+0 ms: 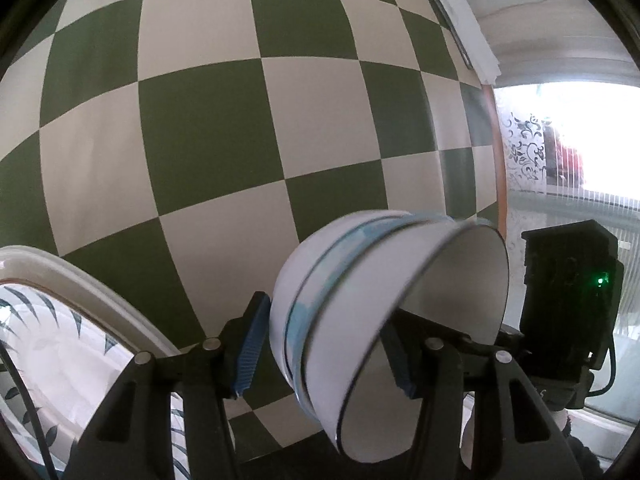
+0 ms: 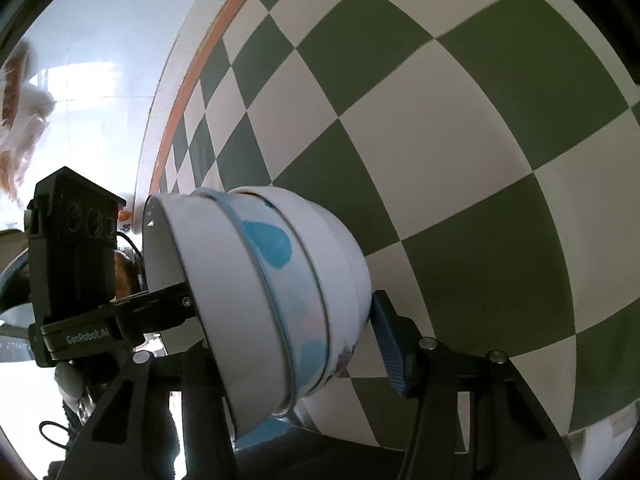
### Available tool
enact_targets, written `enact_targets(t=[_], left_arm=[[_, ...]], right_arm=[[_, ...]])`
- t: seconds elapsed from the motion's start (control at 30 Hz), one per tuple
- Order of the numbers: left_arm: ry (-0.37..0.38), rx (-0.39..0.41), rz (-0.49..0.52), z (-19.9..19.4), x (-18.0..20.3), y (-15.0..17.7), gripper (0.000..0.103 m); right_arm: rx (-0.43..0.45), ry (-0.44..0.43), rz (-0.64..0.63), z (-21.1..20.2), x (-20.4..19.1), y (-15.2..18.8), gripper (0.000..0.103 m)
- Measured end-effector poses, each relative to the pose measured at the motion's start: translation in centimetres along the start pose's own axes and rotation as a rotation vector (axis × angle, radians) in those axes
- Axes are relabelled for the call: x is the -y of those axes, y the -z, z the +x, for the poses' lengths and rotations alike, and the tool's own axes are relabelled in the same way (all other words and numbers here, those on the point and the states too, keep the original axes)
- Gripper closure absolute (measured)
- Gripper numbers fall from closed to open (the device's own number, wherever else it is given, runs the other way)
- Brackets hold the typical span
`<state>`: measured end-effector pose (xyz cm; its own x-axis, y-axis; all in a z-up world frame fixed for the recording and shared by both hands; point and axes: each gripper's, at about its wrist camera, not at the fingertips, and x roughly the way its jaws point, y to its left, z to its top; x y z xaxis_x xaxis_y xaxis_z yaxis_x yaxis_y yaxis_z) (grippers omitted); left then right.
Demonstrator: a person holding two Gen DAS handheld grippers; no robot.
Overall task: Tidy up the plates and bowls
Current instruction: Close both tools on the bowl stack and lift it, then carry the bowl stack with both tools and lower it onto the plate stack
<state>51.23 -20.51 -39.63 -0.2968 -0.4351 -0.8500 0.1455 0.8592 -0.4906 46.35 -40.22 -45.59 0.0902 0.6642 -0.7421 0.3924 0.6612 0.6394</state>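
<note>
A stack of three nested bowls lies tipped on its side above the checked tablecloth. The outer and inner bowls are white; the middle one has blue patches. My left gripper is shut on the stack, its left blue pad against the base and its other finger at the open mouth. My right gripper is shut on the same stack from the opposite side, its right pad on the base and its left finger hidden behind the rim. Each view shows the other gripper's black housing beside the mouth.
A white plate with a dark leaf pattern, its rim raised, lies at the lower left of the left wrist view. The green and white cloth covers a table with an orange edge. Papers lie at the far corner. A bright window is beyond.
</note>
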Motion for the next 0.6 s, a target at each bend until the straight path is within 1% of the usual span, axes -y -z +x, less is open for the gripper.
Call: enact_targets(t=[0.1, 0.2, 0.27, 0.4, 0.6], left_arm=[[-0.012, 0.009, 0.007, -0.3, 0.2, 0.3, 0.053], [-0.016, 0.036, 0.022, -0.6, 0.7, 0.5, 0.053], [-0.01, 0.047, 0.015, -1.0, 0.6, 0.4, 0.053], [-0.005, 0.062, 0.01, -1.8, 0.8, 0.6, 0.052], [-0.004, 0.11, -0.009, -4.6, 0.6, 1.0, 0.053]], right_arm=[[0.002, 0.003, -0.012, -0.5, -0.2, -0.1, 0.051], [0.019, 0.011, -0.039, -0.9, -0.7, -0.2, 0.052], [0.029, 0.02, -0.07, -1.5, -1.0, -0.4, 0.052], [0.028, 0.029, -0.088, -1.8, -1.6, -0.6, 0.052], [0.021, 0.038, -0.13, -1.8, -4.4, -0.7, 0.052]])
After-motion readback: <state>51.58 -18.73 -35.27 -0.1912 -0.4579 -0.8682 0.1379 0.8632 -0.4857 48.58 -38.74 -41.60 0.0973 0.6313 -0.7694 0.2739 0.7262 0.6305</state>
